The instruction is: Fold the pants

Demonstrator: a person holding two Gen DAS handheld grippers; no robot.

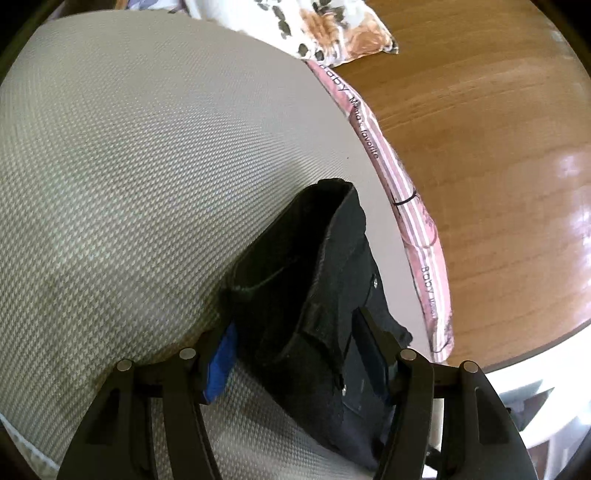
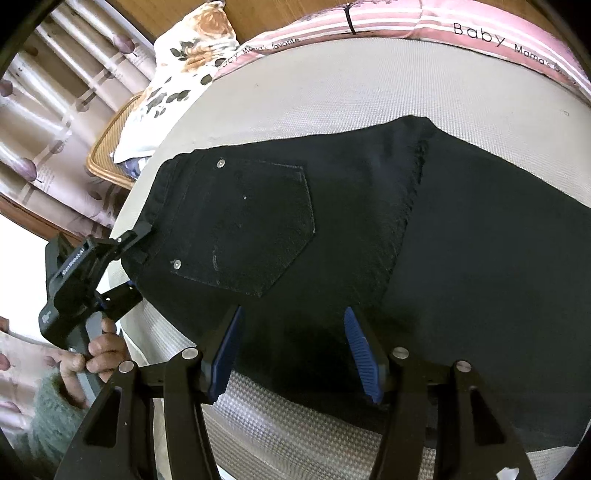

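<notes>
Black denim pants [image 2: 369,229] lie folded lengthwise on a beige woven mat [image 2: 332,85], back pocket up, waistband at the left. My right gripper [image 2: 291,350] is open, its blue pads over the pants' near edge, and I cannot tell if they touch the cloth. My left gripper [image 2: 135,262] shows at the left of the right wrist view, at the waistband. In the left wrist view the left gripper [image 1: 299,354] has its fingers spread on either side of the bunched waistband [image 1: 314,280]. The jaws look wide and not clamped.
A pink striped blanket [image 1: 406,206] edges the mat. A floral pillow [image 1: 325,26] lies at the mat's far corner on the wooden floor [image 1: 498,147]. A wicker basket [image 2: 107,151] and curtains [image 2: 55,110] stand at the left in the right wrist view.
</notes>
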